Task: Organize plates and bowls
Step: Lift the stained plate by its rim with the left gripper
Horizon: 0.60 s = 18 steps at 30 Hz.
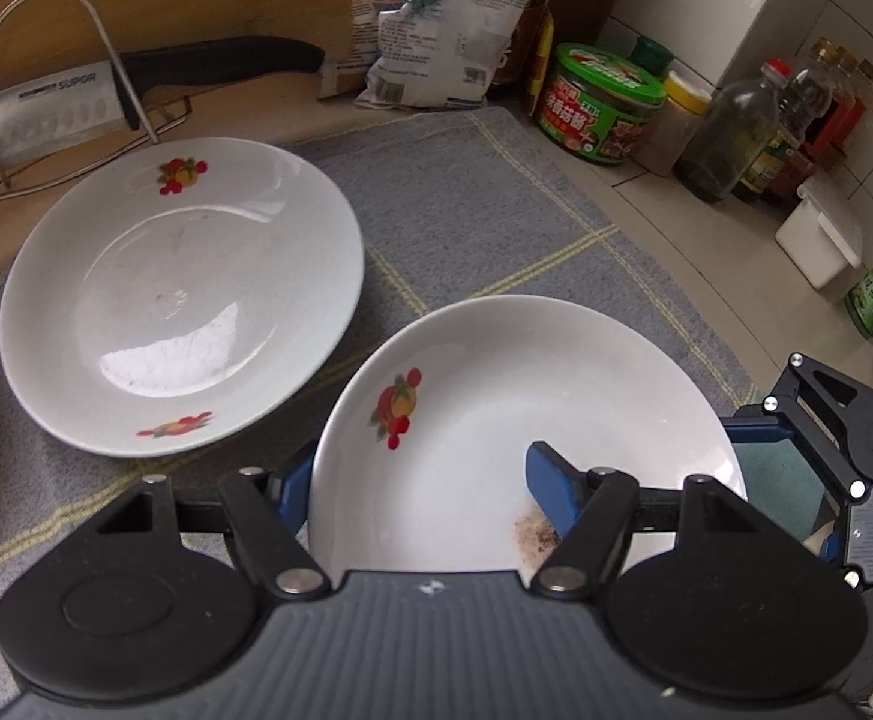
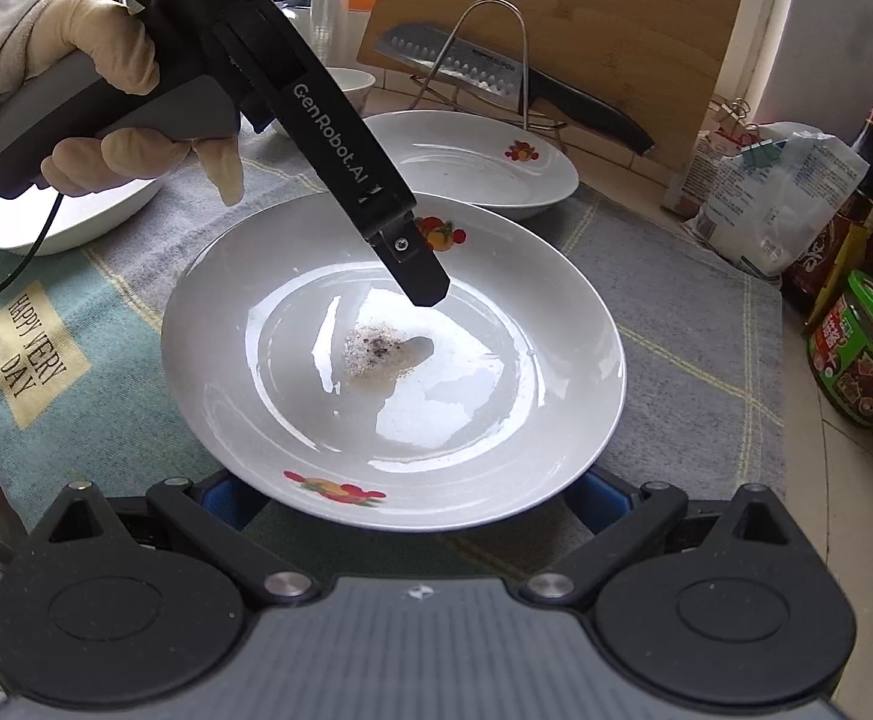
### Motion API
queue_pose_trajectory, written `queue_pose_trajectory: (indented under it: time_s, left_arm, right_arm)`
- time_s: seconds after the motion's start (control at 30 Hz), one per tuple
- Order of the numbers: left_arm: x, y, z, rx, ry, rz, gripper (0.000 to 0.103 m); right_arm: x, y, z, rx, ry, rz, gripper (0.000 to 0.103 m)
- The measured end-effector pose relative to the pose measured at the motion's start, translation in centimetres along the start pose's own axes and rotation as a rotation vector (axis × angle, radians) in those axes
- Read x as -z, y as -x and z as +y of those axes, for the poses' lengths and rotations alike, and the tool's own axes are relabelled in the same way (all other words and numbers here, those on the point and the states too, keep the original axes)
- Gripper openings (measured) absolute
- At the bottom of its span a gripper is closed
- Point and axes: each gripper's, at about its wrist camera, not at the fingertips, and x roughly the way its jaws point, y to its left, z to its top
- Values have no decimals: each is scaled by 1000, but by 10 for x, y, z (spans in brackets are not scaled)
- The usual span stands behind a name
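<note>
Fingers (image 1: 547,495) pinch plate (image 1: 496,396) rim — grey cloth (image 1: 466,210), tiled kitchen counter (image 1: 676,222).

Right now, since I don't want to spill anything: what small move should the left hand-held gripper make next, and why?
Probably lift the near plate a little, keeping it level, then carry it over the empty plate beyond it. The left hand-held gripper seems clamped on its rim, one finger inside and one beneath, and wet crumbs sit in its middle.
</note>
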Motion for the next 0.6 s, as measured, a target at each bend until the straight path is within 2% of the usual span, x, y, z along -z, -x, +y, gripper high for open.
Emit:
queue_pose_trajectory:
  time_s: [0.3, 0.6]
  left_arm:
    - [-18, -26, -27, 23, -47, -12, 70]
    - [-23, -36, -31, 14, -56, -21, 70]
  right_arm:
    - [10, 6, -28, 52, -27, 25, 103]
    - [16, -1, -38, 68, -28, 31, 103]
